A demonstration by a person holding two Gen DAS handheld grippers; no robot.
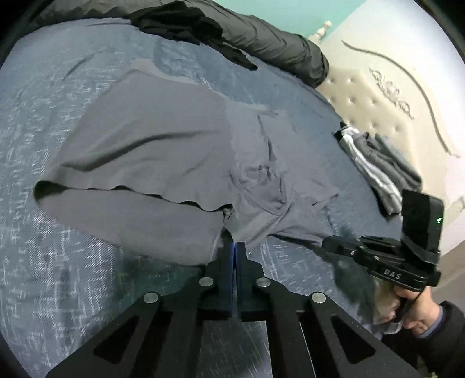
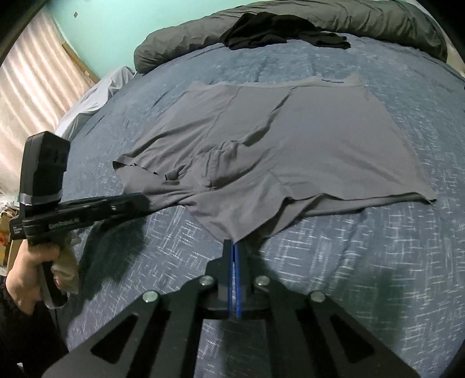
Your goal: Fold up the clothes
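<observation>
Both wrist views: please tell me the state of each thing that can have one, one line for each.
Grey shorts: spread on the bed, wrinkled, near edge pinched at two places.
Left claw: shut on the shorts.
Right claw: shut on the shorts.
Black clothes: crumpled, unfolded.
Striped clothes: folded by the headboard.
Dark duvet: bunched up.

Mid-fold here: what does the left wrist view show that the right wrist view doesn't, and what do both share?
Only the left wrist view: a folded stack of clothes beside the tufted headboard.
Only the right wrist view: a striped curtain and a white sheet at the bed's edge.
Both: the grey shorts spread on the blue bedspread, the left tongs and right tongs each shut on the near hem, and black clothes against a dark duvet.
</observation>
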